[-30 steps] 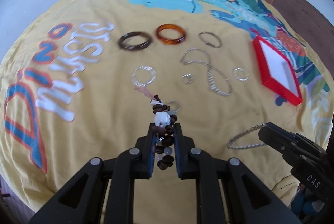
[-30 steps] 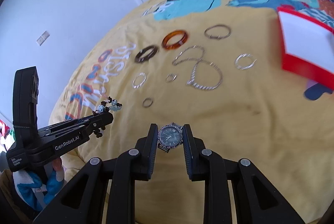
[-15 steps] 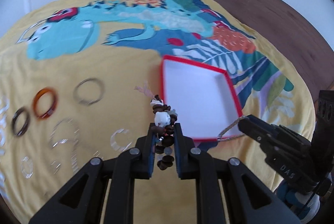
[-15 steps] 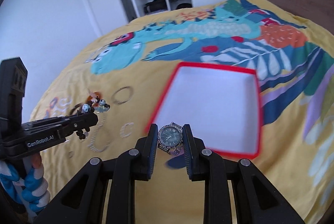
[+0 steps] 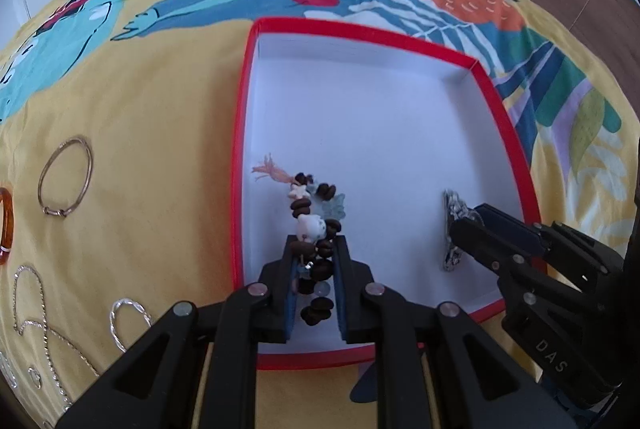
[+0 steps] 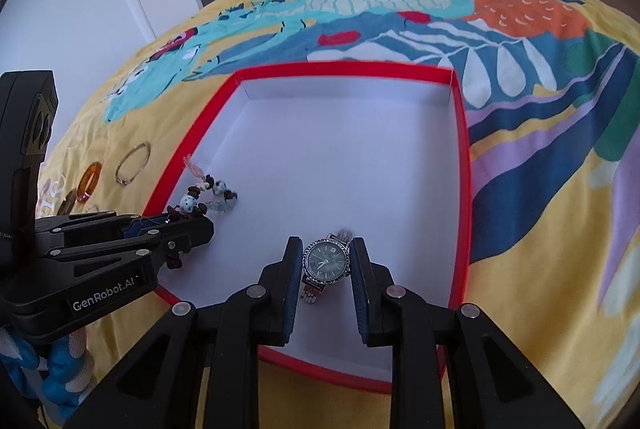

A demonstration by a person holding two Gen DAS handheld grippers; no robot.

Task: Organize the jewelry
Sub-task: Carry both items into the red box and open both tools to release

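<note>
The left gripper has its jaws clamped on a bead bracelet of brown and white beads, held over the near left part of the red box; the bracelet's far end with its pink tassel reaches the white floor of the box; the right gripper has its jaws clamped on a silver watch with a green dial, over the near middle of the same box; the box sits on the yellow bed; left of it on the bed lie a thin bangle, an amber bangle and a chain, all well apart from the box.
</note>
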